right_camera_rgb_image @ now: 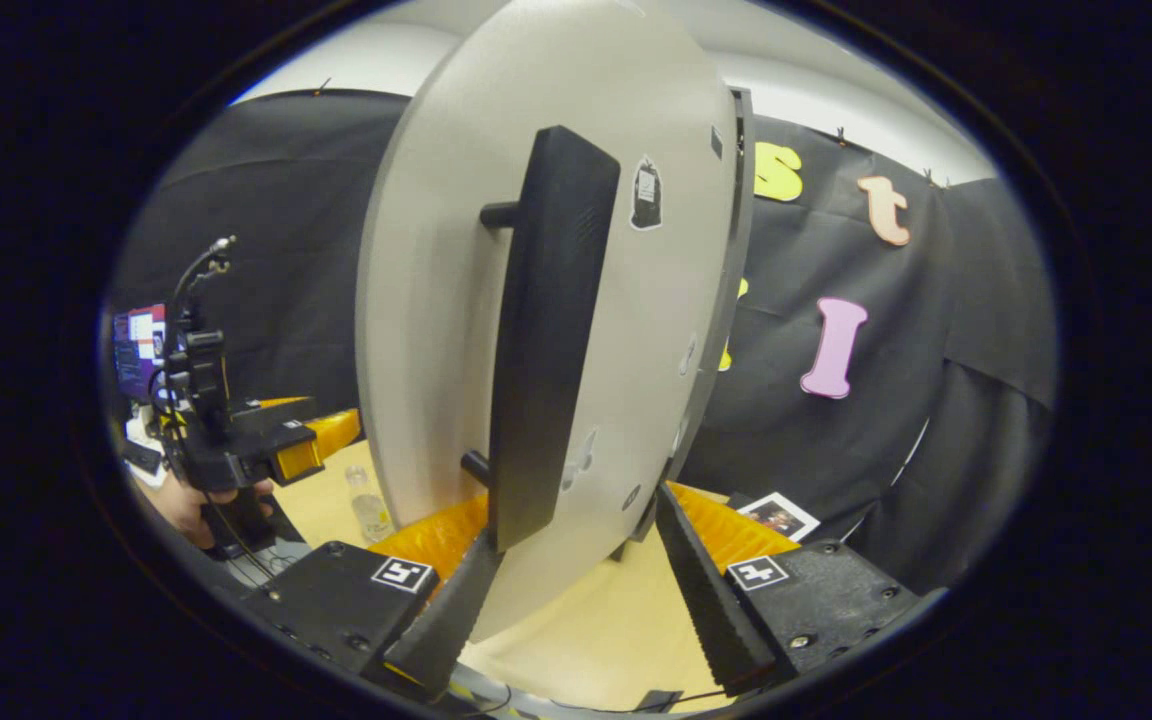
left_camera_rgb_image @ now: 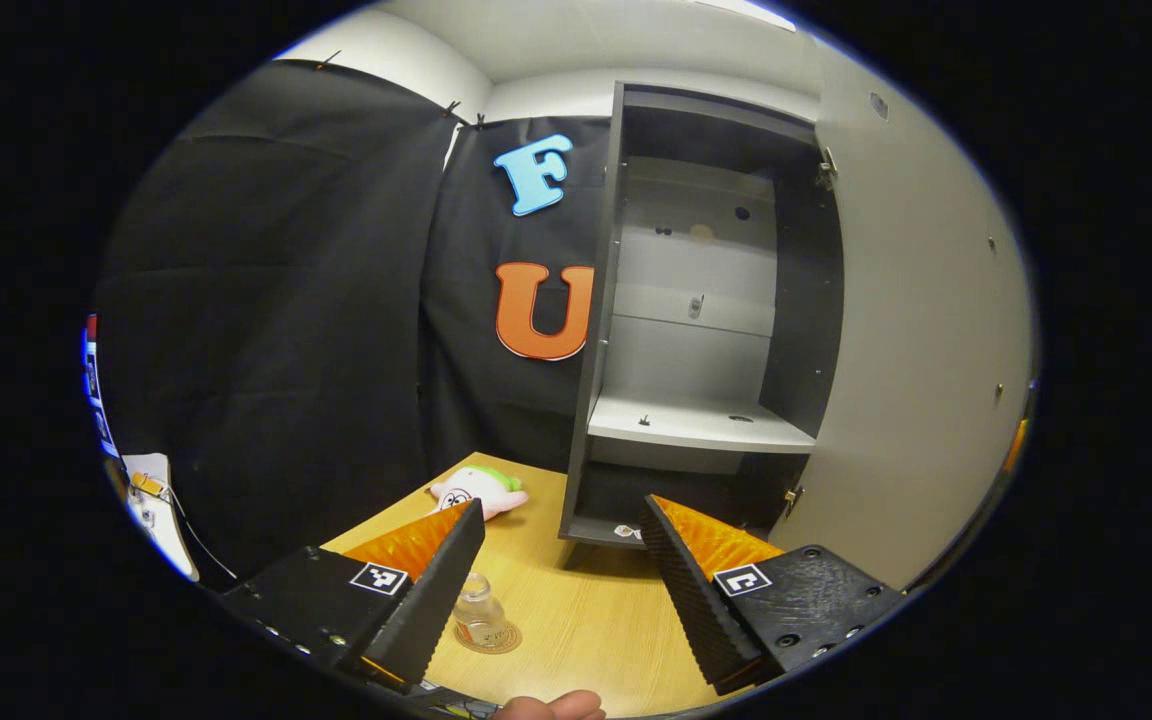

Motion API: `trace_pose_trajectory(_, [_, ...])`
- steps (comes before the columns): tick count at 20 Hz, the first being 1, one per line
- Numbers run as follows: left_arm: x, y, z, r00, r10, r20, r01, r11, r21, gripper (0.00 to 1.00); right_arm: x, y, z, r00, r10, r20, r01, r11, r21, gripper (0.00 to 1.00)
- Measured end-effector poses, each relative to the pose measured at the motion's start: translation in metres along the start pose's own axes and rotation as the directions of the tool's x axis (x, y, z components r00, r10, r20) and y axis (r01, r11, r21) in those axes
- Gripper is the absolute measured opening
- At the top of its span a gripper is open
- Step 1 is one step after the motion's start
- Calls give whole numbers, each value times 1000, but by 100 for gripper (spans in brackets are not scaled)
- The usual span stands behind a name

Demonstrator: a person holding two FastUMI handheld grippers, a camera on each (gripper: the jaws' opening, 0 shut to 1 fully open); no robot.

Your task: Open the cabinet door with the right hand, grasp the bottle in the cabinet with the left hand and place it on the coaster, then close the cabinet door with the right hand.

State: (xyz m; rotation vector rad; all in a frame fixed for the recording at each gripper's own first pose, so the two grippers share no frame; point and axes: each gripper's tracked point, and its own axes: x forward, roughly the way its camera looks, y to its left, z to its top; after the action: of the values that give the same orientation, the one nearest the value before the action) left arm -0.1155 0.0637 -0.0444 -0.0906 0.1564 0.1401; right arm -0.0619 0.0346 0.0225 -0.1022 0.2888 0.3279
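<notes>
We find the bottle (left_camera_rgb_image: 481,610) on its coaster (left_camera_rgb_image: 506,640) beside the spread left gripper (left_camera_rgb_image: 561,575); right gripper (right_camera_rgb_image: 576,560), spread, straddles the cabinet door (right_camera_rgb_image: 436,300).

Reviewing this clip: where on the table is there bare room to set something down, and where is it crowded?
Free: the table between the bottle on its coaster and the cabinet, and the cabinet's shelf. Crowded: the left, where the plush toy lies behind the bottle, and the door swing zone by the right claw.
</notes>
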Motion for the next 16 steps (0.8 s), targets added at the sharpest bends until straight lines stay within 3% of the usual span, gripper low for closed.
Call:
trace_pose_trajectory(4, [-2, -9, 3, 1000, -23, 5, 23, 1000, 7, 95, 2, 8, 0, 999, 41, 17, -41, 999, -22, 93])
trace_pose_trajectory(8, [-7, -8, 6, 1000, -24, 17, 24, 1000, 11, 95, 13, 18, 3, 993, 116, 21, -117, 992, 40, 93])
trace_pose_trajectory(16, [-15, 38, 2, 997, 80, 12, -80, 997, -2, 95, 34, 51, 18, 974, 222, 34, -224, 973, 59, 93])
